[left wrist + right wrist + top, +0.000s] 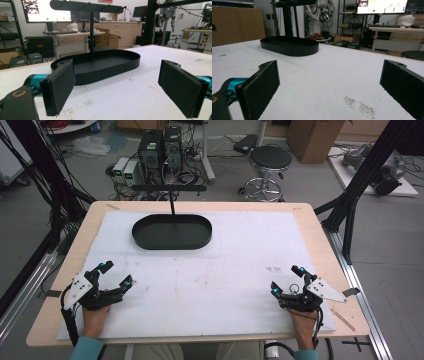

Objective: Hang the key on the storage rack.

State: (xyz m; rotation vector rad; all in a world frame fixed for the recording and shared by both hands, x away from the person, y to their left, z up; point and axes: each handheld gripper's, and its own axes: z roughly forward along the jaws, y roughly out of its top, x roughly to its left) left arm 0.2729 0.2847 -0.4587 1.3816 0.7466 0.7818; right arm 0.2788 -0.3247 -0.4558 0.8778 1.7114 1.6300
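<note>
High view: black oval tray (172,232), low vertical wall, flat floor, matte finish, empty, sitting far-centre on white foam-like sheet (240,245) covering pale wood tabletop (310,220). Thin black post (172,202) rising from tray's back edge, topped by slim horizontal bar (168,187) with rounded ends. Sheet surface grainy, scuffed, faint brown smudges (273,269) near-right of tray.

Left gripper (116,274) near-left of tray, well apart from it, jaws spread wide, nothing between. Grey three-cornered plate (79,288) on top, teal accents at fingertips, black cable trailing off near edge. Right gripper (286,279) near-right of tray, well apart, jaws likewise spread, nothing gripped. Both held by hands (94,316) coming in from bottom, teal sleeves.

Left gripper view: two rectangular black pads (58,86), fine felt-like texture, rounded corners, set apart on teal mounts. Tray (100,65) straight ahead between them, beyond the tips, not touching. Wall smooth and thin like sheet metal or plastic, cannot tell which. Post (91,35) and bar (87,6) upright behind tray centre.

Right gripper view: same coarse black pads (259,88) at either side, wide gap, bare sheet between. Tray (289,45) ahead-left of pads, farther off. Speckled dirt patch (359,106) on sheet just ahead of the pads, well short of tray.
</note>
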